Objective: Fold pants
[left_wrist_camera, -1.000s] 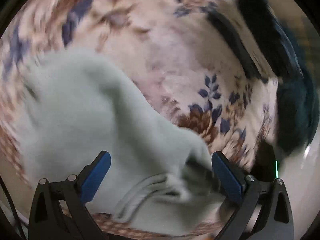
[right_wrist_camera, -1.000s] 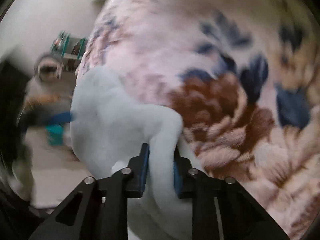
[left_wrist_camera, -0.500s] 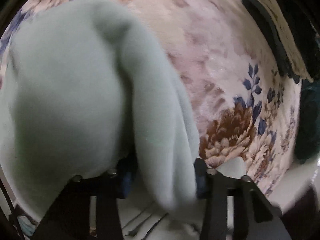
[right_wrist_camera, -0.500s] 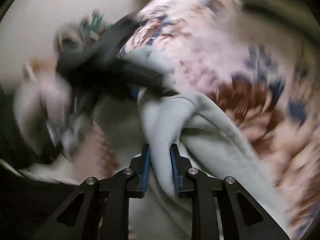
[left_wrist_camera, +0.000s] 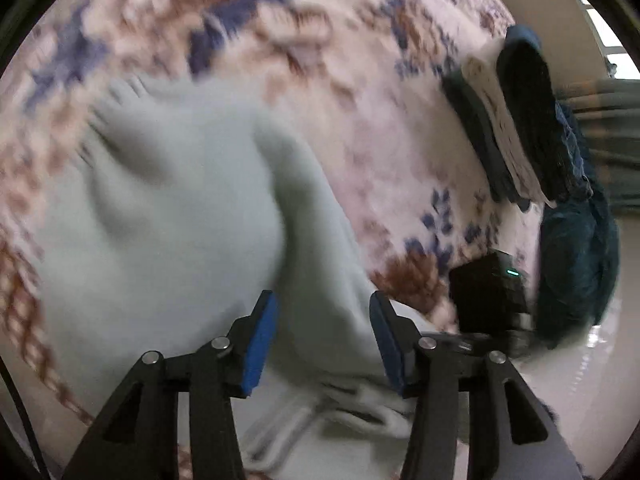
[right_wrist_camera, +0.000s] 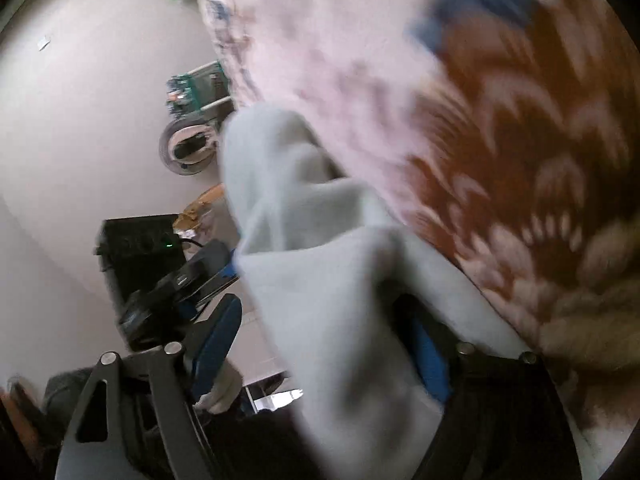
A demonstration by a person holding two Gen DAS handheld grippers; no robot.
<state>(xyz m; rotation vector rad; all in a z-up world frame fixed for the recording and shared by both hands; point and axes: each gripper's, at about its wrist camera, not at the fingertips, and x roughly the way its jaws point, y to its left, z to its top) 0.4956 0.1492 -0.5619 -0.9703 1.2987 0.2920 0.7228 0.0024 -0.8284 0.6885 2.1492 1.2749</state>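
The pale pants (left_wrist_camera: 168, 208) are spread on the floral bed (left_wrist_camera: 360, 92). Both the left gripper (left_wrist_camera: 322, 340) and the right gripper (right_wrist_camera: 324, 344) are held apart around their fabric.

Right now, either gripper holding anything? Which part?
Neither. Both the left gripper and right gripper are open, with the pale pants loose between the fingers.

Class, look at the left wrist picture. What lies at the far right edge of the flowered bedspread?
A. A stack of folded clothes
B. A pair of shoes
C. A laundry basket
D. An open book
A: a stack of folded clothes, dark and white layers, lies on the flowered bedspread.
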